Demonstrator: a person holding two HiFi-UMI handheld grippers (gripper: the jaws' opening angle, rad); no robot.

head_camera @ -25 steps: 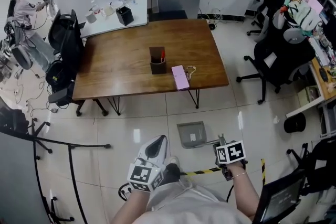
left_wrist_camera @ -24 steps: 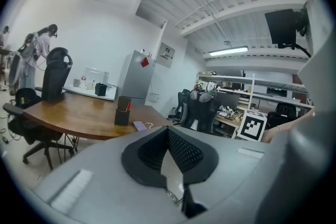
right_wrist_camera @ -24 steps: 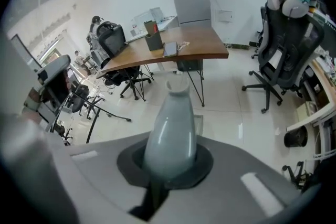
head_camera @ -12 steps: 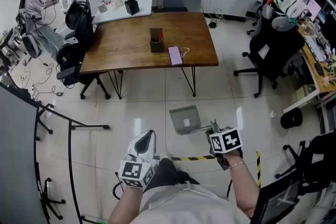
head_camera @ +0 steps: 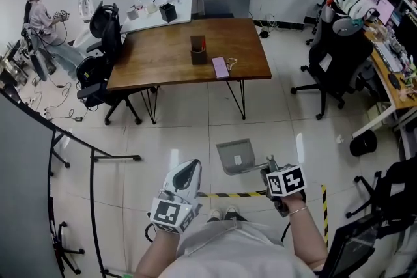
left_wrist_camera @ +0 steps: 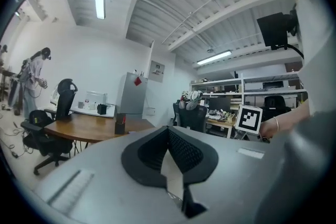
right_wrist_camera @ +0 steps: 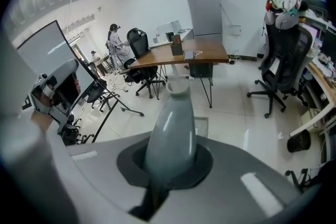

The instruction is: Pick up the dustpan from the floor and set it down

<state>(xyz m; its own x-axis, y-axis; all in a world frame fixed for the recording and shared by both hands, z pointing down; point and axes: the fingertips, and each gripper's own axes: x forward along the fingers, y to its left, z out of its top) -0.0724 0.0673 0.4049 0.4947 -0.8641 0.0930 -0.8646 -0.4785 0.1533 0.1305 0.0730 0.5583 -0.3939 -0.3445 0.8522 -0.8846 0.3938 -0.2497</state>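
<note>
- Right gripper (head_camera: pixel 270 166) — jaws clenched on the round grey handle (right_wrist_camera: pixel 172 128) of the dustpan (head_camera: pixel 236 155); no gap shows at the pads.
- Dustpan position: pan out ahead of the gripper, over the pale tiles between the person's feet and the wooden table (head_camera: pixel 156 62). It looks lifted clear of the floor, though contact cannot be ruled out from above.
- Grip sits at the handle's end, probably so the pan hangs forward, away from the legs, and can be lowered flat.
- Left gripper (head_camera: pixel 189 171) — jaws together, nothing held; likely idle because 1 hand is enough for so light a load.
- Striped tape (head_camera: pixel 225 194) lies just before the feet.
- Count: 2 grippers, 1 dustpan, 1 table. On the table: 1 dark holder (head_camera: pixel 197 53), 1 pink flat item (head_camera: pixel 220 67).
</note>
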